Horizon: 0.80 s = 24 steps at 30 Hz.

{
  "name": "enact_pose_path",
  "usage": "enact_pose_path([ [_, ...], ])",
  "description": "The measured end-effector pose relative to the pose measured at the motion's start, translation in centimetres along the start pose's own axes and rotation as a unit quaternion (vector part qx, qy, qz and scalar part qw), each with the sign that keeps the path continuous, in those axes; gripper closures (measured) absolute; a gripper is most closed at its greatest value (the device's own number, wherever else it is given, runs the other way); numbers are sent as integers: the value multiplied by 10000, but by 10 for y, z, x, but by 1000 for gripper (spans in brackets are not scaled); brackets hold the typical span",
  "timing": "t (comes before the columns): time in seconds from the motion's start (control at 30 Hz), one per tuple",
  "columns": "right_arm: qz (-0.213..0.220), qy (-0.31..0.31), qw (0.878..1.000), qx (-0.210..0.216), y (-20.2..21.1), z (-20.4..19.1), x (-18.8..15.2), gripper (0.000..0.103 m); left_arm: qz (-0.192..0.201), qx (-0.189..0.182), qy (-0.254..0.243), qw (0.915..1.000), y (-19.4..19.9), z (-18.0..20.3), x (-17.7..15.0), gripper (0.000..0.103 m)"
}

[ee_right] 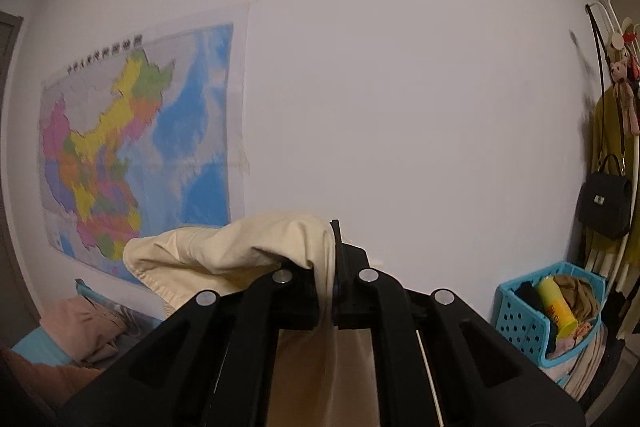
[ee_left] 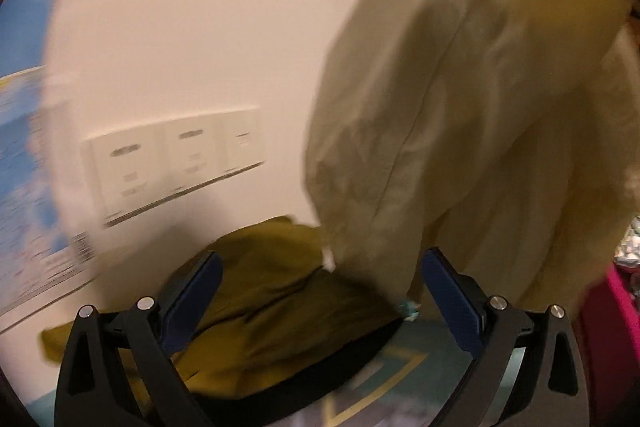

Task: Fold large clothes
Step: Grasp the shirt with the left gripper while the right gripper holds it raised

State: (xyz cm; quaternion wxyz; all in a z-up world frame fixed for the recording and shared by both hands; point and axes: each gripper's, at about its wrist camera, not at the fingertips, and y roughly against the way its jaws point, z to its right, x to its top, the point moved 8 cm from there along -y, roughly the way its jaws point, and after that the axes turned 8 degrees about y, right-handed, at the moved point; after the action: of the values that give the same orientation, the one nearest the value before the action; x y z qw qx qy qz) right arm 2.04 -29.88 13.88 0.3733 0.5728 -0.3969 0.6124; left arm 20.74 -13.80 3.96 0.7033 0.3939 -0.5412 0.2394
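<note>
A large pale cream garment [ee_left: 480, 107] hangs in the air and fills the right half of the left wrist view. My left gripper [ee_left: 320, 291] is open below and left of it, its blue pads [ee_left: 192, 303] wide apart with nothing between them. An olive-green garment [ee_left: 272, 291] lies crumpled under and beyond the left gripper. In the right wrist view my right gripper [ee_right: 334, 287] is shut on a fold of the cream garment [ee_right: 240, 247], held high and level; the cloth drapes over the left finger and hangs down beneath.
A white wall [ee_right: 400, 87] with a map poster [ee_right: 132, 151] and a socket panel [ee_left: 176, 163] stands ahead. A blue basket [ee_right: 548, 311] of clothes and a coat rack with a black bag [ee_right: 606, 203] are at the right. Pink clothes [ee_right: 88, 327] lie low left. A patterned teal surface [ee_left: 400, 379] lies below.
</note>
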Motion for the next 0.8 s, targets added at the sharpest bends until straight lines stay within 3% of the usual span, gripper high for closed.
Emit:
enact_pose_path([
  [0.13,115,136,9998,26,18,1,15,99,-23,-531,-124,9985,-20,35,5,7],
  [0.2,108,157,9998,34,24,1,18,99,67,-476,-297,9984,-24,51,6,8],
  [0.27,132,108,9998,80,34,4,18,99,45,-458,-261,9986,-30,58,7,43],
  [0.3,136,83,9998,99,37,5,18,99,-46,-404,-215,9989,-38,56,7,91],
  [0.33,150,59,9998,124,42,6,18,99,-205,-273,-124,9993,-46,54,10,102],
  [0.4,172,1,9998,71,56,11,18,99,-47,-106,10,9999,-43,50,24,103],
  [0.5,255,-26,9997,-50,80,18,25,99,505,-39,248,9984,-8,47,61,103],
  [0.6,442,29,9990,-114,116,18,40,99,1493,-29,325,9883,67,48,113,103],
  [0.7,588,147,9981,-138,146,11,54,99,1855,-273,99,9822,131,61,136,103],
  [0.77,653,166,9977,-112,159,5,61,99,1837,-697,-212,9803,161,77,125,89],
  [0.8,670,172,9976,-56,165,1,63,99,1850,-622,-375,9800,175,84,112,56],
])
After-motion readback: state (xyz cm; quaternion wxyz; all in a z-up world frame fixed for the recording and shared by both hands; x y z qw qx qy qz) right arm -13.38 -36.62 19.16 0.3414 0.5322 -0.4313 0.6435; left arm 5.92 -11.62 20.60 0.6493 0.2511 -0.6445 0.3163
